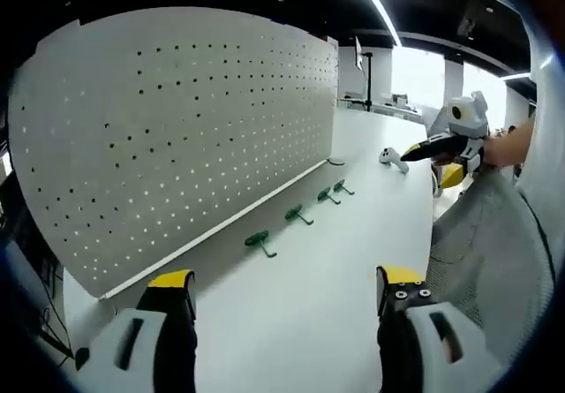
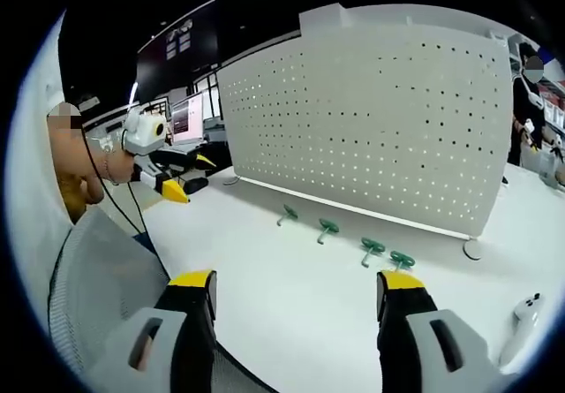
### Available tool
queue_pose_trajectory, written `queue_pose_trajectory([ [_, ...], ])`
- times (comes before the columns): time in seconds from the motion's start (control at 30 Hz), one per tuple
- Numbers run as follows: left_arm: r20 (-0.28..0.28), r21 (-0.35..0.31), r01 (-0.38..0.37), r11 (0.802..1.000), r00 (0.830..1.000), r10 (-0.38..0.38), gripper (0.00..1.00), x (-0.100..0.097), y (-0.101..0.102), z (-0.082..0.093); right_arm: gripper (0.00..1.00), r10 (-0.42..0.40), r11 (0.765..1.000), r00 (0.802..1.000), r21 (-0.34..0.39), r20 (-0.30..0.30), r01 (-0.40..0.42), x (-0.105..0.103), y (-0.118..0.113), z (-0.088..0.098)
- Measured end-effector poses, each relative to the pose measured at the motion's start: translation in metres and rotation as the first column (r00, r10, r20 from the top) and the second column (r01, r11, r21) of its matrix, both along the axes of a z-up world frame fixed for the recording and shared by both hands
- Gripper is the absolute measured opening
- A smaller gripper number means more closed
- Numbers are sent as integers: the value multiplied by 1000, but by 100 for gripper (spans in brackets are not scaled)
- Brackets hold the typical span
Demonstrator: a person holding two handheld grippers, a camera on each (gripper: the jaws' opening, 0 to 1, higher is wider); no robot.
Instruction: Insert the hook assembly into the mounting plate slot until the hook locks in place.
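A white pegboard mounting plate stands upright on the white table. Several green hooks lie in a row along its foot, among them one nearest the left gripper and others. My left gripper is open above the table, short of the hooks, holding nothing. My right gripper is open too, facing the hooks from the other side. Each gripper appears in the other's view: the right gripper and the left gripper, both held up by a person's hands.
A white controller lies on the table near a small round disc at the plate's end. The person's grey sleeve fills one side. Desks and monitors stand behind.
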State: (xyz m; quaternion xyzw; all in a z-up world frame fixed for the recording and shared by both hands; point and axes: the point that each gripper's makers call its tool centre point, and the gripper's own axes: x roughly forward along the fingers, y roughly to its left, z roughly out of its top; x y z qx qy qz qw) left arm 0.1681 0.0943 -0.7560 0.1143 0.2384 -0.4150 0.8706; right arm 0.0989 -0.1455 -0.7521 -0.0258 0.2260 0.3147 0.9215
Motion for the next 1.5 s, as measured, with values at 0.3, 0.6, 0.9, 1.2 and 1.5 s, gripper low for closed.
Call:
queue_pose_trajectory([
  [0.3,-2,33,57,998,998,-57,88,18,-3,0,72,2,1000,1000,-1,-4,-2,0,0,0],
  [0.6,-11,94,153,984,988,-152,88,30,-14,-2,71,-6,1000,1000,4,-1,6,-1,-1,1],
  [0.9,-31,133,239,962,971,-237,87,38,-27,-7,71,0,1000,1000,2,-9,0,-3,0,-2],
  [1.2,-51,170,280,945,960,-275,87,47,-28,-16,70,-10,1000,1000,1,-6,10,-3,-3,-3],
  [1.5,-71,235,341,910,940,-334,87,55,-29,-25,70,-15,1000,1000,-5,-6,15,-6,-4,-5],
])
